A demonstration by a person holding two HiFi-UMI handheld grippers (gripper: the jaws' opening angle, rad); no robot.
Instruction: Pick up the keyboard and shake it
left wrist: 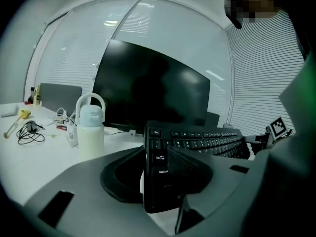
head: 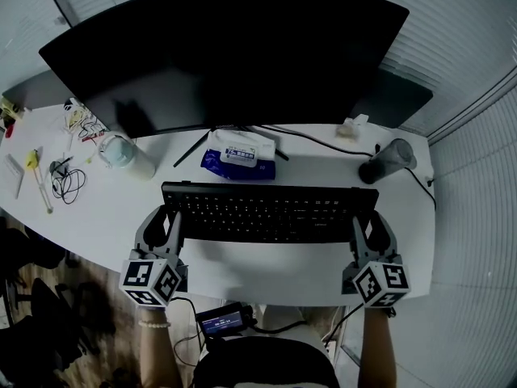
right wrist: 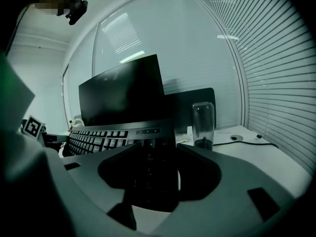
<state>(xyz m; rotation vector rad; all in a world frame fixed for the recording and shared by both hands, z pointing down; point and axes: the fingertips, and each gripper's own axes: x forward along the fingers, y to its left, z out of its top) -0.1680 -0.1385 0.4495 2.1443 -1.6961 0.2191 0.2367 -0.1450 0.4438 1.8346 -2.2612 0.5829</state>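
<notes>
A black keyboard stretches across the white desk in front of the monitor, held at both ends. My left gripper is shut on its left end; in the left gripper view the keyboard end with the Tab and Caps Lock keys sits between the jaws of the left gripper. My right gripper is shut on the right end, and the right gripper view shows the keyboard edge inside the right gripper. I cannot tell whether the keyboard touches the desk.
A large dark monitor stands just behind the keyboard. A white bottle is at the back left, a blue wipes pack under the screen, a dark tumbler at the back right. Cables lie at the far left.
</notes>
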